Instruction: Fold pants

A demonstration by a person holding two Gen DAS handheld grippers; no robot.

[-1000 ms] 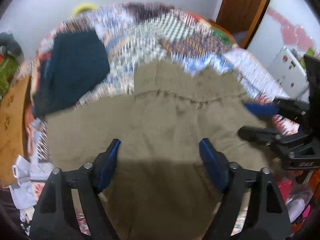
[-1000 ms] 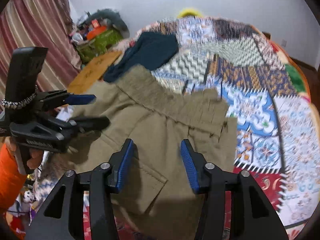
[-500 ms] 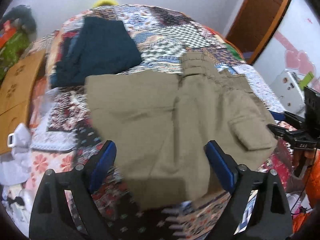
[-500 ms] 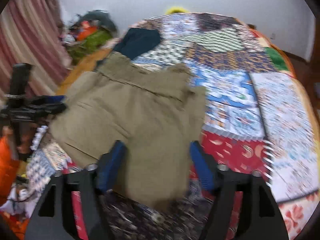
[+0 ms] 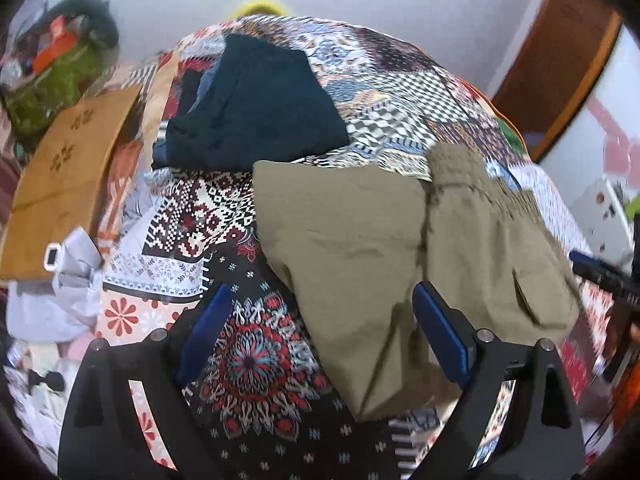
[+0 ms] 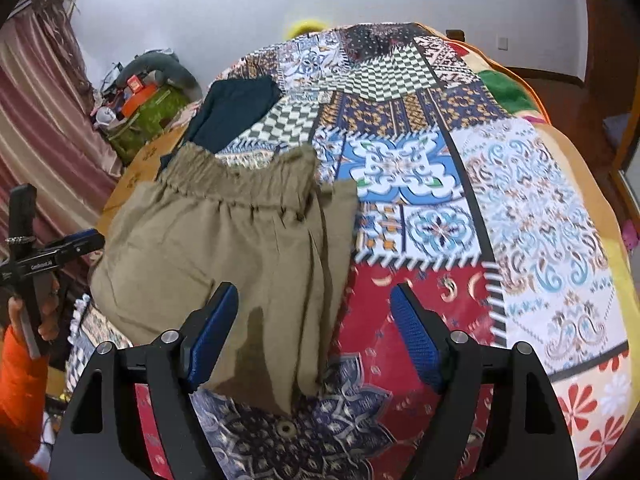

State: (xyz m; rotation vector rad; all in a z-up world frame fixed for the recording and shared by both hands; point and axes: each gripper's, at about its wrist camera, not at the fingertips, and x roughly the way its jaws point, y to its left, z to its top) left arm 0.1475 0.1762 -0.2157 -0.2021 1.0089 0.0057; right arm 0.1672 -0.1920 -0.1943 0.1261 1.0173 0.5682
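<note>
Pants (image 6: pixel 224 256) folded flat near bed (image 6: pixel 520 200) left edge, waistband toward far edge. Left claw (image 5: pixel 320 336) wide, empty. Right claw (image 6: pixel 312 340) just opening wider, holding nothing.

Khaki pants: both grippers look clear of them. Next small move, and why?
Probably bring the open left gripper down onto the pants' near corner to start another fold. The pants lie already folded on the patchwork quilt, waistband at the far end. The right gripper, whose jaws have just been opening, holds nothing and sits half off the pants' right edge.
</note>
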